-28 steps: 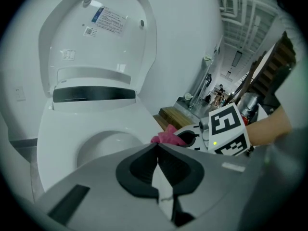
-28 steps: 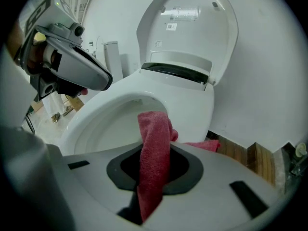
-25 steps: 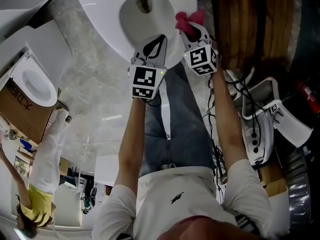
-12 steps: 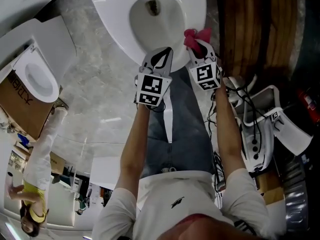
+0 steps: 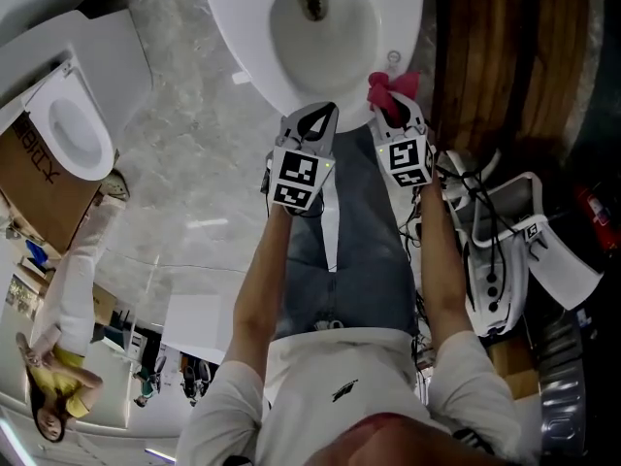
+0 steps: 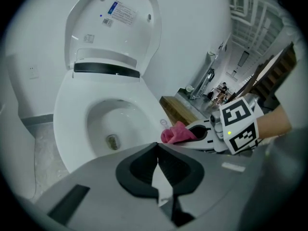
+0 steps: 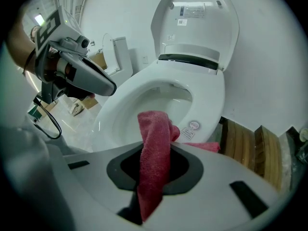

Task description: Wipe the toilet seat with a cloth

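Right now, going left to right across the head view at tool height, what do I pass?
Spare toilet → left tool → right tool gripping the cloth → wood planks.

The rim is open to reach from above, and so is the bowl. At its back edge the lid stands upright and blocks any reach beyond. Wooden boards run close along the rim's right edge, leaving only a narrow slot. Left of the rim the floor is open as far as a second toilet. At the front edge the left gripper and right gripper crowd each other; cables trail beside the right forearm
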